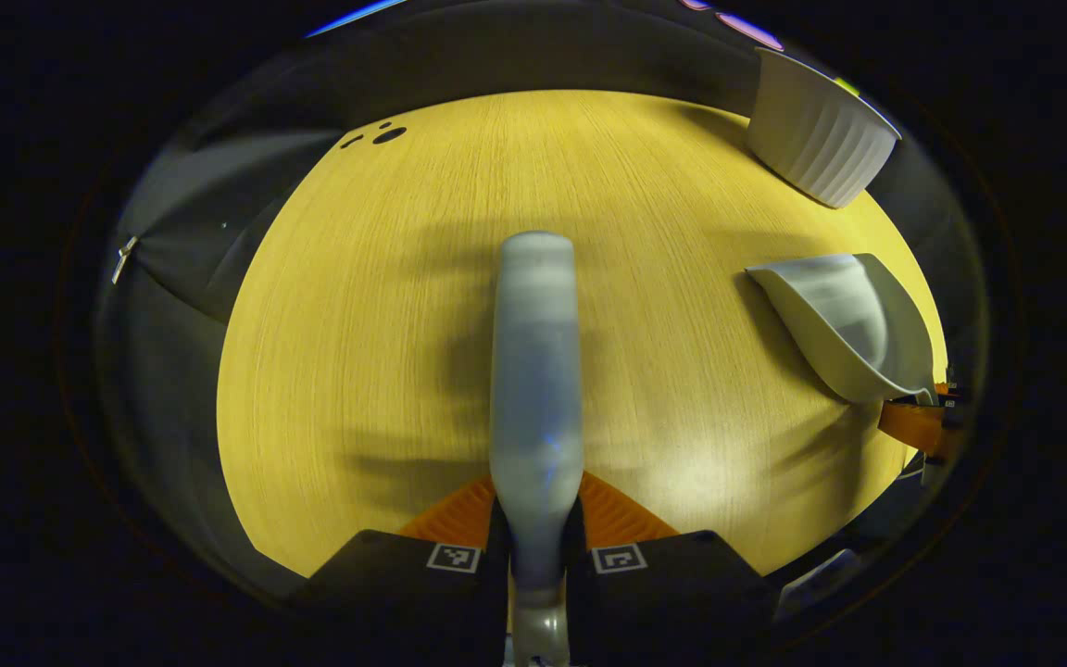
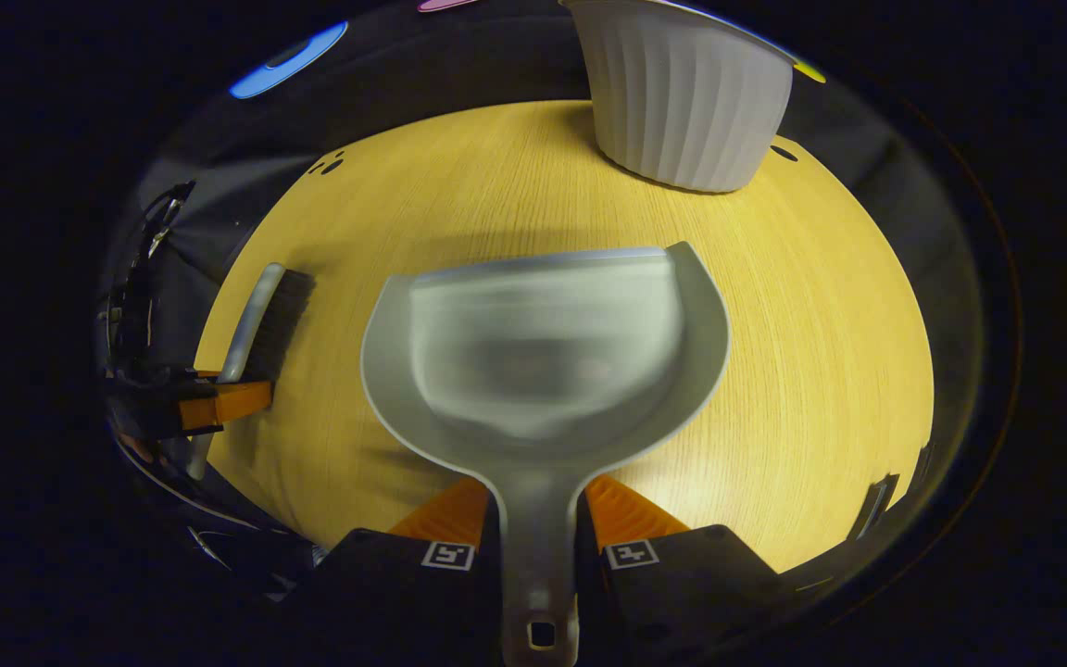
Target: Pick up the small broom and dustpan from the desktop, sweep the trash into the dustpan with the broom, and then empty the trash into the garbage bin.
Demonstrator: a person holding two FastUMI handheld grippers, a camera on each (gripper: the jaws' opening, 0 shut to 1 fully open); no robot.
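Gripping the broom (image 1: 536, 371) by its handle, my left claw (image 1: 536, 519) has both orange fingers (image 1: 455, 514) pressed against the grey plastic, and the broom's back runs straight ahead of me over the yellow wood counter (image 1: 357, 352). From the right gripper view the same broom (image 2: 260, 320) shows its dark bristles facing the middle of the counter, with the left claw (image 2: 219, 403) clamped low on its handle. My right claw (image 2: 538, 523) is clenched on the dustpan (image 2: 543, 361) handle, one finger on each side, the pan's open mouth pointing away from me toward the garbage bin (image 2: 682, 102). That white ribbed bin (image 1: 816, 139) stands at the counter's far edge. The dustpan (image 1: 844, 324) sits to the right of the broom, well apart from it.
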